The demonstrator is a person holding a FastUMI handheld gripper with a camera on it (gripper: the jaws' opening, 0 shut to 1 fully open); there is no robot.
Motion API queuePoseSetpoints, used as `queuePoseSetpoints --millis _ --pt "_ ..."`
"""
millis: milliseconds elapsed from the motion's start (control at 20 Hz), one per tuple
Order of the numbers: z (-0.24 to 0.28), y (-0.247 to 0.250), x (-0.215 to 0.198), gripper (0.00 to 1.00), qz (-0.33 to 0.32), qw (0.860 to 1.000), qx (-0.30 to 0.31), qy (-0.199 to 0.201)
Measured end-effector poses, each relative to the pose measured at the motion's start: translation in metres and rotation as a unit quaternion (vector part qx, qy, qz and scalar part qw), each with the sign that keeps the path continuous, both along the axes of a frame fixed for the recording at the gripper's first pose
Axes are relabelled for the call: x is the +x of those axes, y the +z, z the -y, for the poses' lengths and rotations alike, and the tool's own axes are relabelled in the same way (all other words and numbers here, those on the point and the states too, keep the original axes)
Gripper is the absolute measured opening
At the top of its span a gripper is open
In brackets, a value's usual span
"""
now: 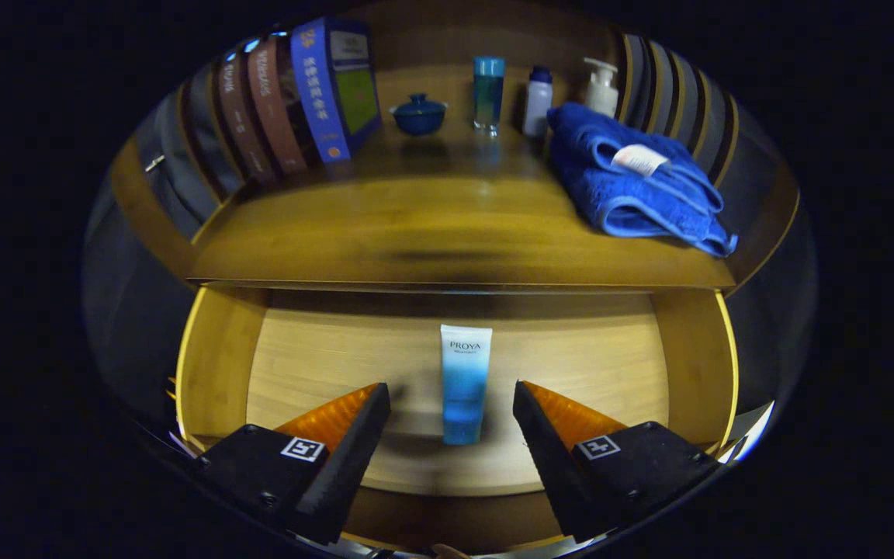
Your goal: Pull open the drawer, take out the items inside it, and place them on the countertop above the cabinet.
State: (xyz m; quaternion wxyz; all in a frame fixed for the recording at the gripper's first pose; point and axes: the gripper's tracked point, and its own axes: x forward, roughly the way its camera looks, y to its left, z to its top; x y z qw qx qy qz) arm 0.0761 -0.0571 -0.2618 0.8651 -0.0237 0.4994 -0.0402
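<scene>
The hand-held gripper (452,400) hangs spread wide over the open drawer (218,365) (touching nothing), a blue-and-white tube (464,384) lying flat between its fingers; a blue towel (633,182) sits on the counter (431,225) above.

Countertop (431,233): we see books (299,101), a blue lidded bowl (419,114), a glass (488,93), a white bottle (538,101), a pump bottle (601,87), a folded blue towel (633,182)
Drawer (315,357): we see a blue-and-white tube (464,384) on its floor, between the spread fingers (354,442)
</scene>
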Motion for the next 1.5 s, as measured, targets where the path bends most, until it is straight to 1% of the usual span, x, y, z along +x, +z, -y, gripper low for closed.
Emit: queuePoseSetpoints --millis 150,350,650,800,850,950,1000,1100,1200,1300,1500 --pt "0.007 -0.022 0.001 1.00 -0.045 0.999 -0.004 -0.006" --pt "0.017 -0.045 0.002 1.00 -0.085 0.996 -0.006 -0.025" --pt "0.014 -0.048 -0.008 1.00 -0.154 0.988 -0.003 -0.034" --pt "0.013 -0.042 -0.005 0.75 -0.158 0.987 0.001 -0.036" --pt "0.017 -0.040 -0.004 0.67 -0.160 0.986 -0.009 -0.037" --pt "0.015 -0.051 -0.008 0.50 -0.159 0.987 -0.003 -0.035" --pt "0.015 -0.042 -0.008 0.42 -0.159 0.987 -0.003 -0.033" --pt "0.011 -0.040 -0.008 0.42 -0.153 0.988 0.011 -0.029" --pt "0.016 -0.027 -0.010 0.42 -0.134 0.991 0.008 -0.026" --pt "0.010 -0.021 -0.016 0.42 -0.116 0.993 0.014 -0.018" --pt "0.006 0.016 -0.030 0.42 -0.062 0.998 0.026 -0.014"
